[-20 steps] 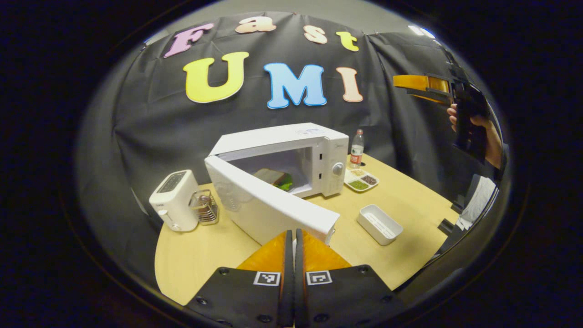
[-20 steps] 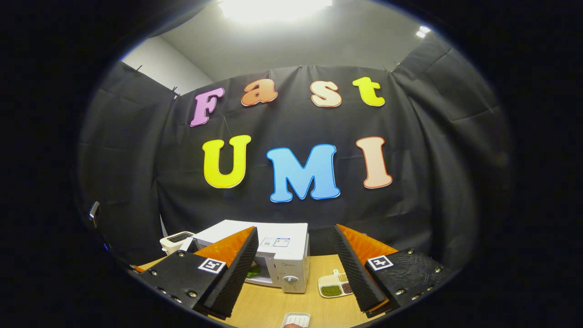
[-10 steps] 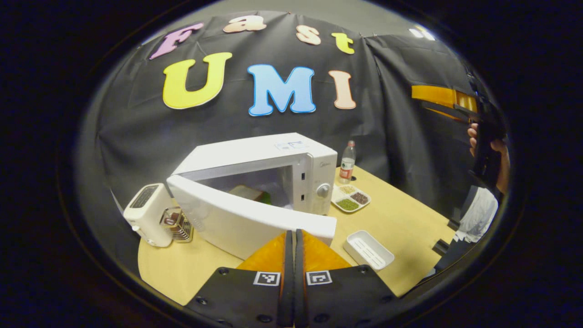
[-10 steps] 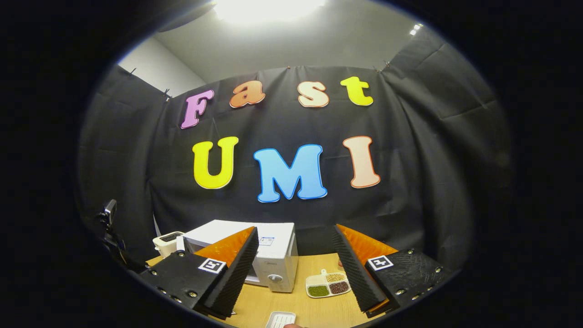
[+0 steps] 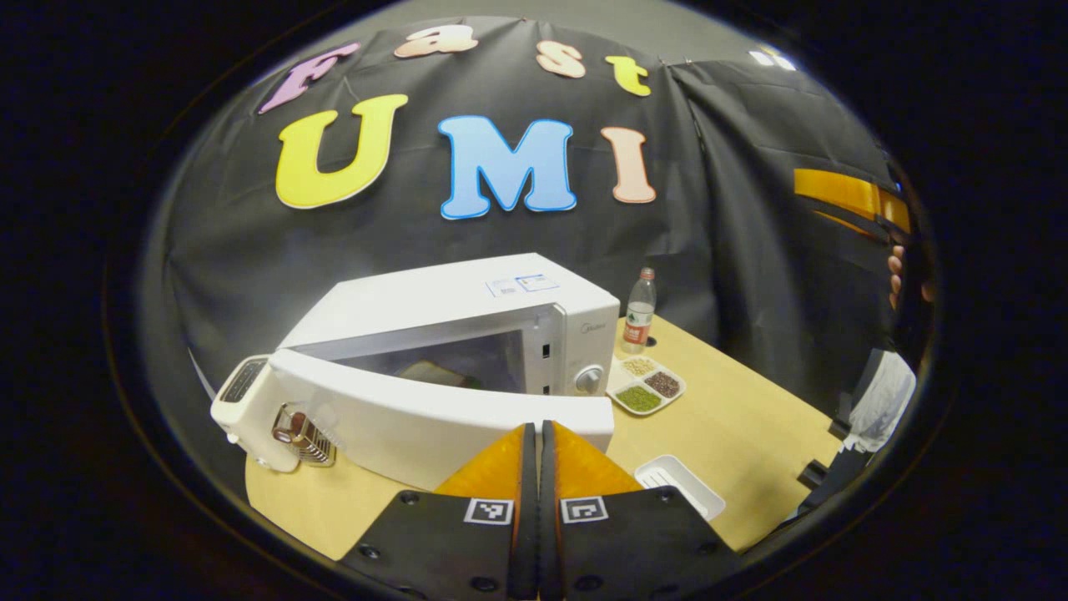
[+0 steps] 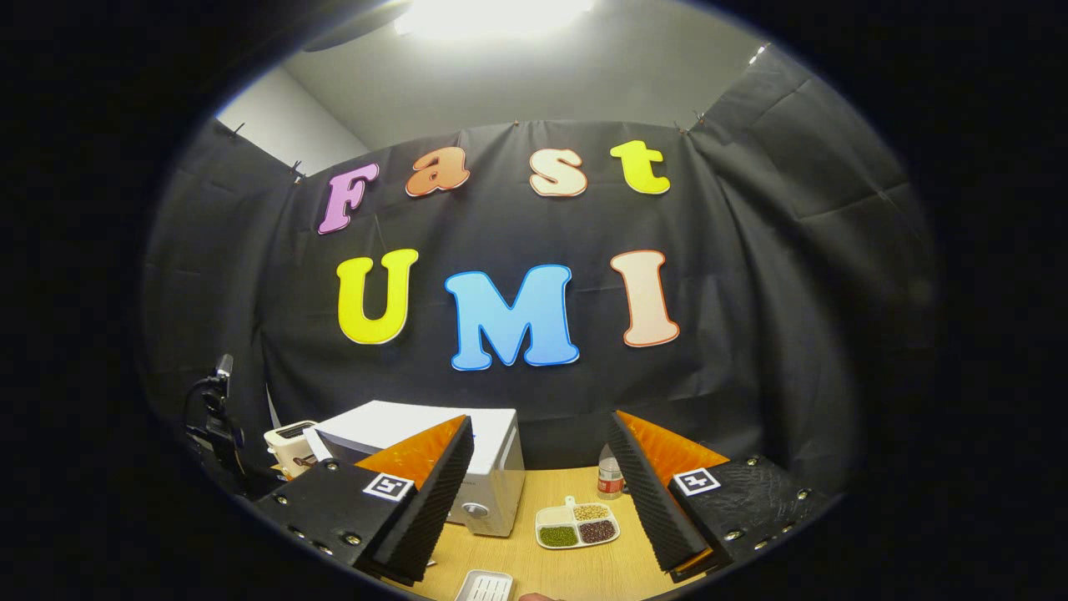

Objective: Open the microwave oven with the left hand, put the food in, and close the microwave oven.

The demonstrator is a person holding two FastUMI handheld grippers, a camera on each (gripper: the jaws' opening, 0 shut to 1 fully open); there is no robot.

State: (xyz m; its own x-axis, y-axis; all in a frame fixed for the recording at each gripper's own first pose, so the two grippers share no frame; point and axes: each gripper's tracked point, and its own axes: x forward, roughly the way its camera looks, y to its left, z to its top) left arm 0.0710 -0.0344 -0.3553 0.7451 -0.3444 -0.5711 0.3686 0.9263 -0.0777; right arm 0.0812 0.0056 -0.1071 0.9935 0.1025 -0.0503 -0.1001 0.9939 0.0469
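The white microwave (image 5: 450, 305) stands on the wooden table (image 5: 751, 392), its door (image 5: 400, 426) partly open and angled across the front. Through the gap I see the food, a sandwich (image 5: 430, 373), lying inside. My left gripper (image 5: 534, 430) is shut with nothing between its fingers, and its tips are at the door's free edge. At the far right of the left gripper view, a hand (image 5: 897, 275) holds my right gripper (image 5: 805, 200) high in the air. In the right gripper view, my right gripper (image 6: 538, 426) is open and empty, well above the table, with the microwave (image 6: 492, 467) behind its left finger.
A white toaster (image 5: 242, 392) and a small metal rack (image 5: 304, 426) stand left of the microwave. To its right are a water bottle (image 5: 640, 300), a divided dish of beans (image 5: 647, 386) and a white rectangular tray (image 5: 680, 484) near the front edge.
The microwave door has swung further towards closed, with my shut left gripper following its free edge. The right gripper stays open and raised, and has shifted a little to the right.
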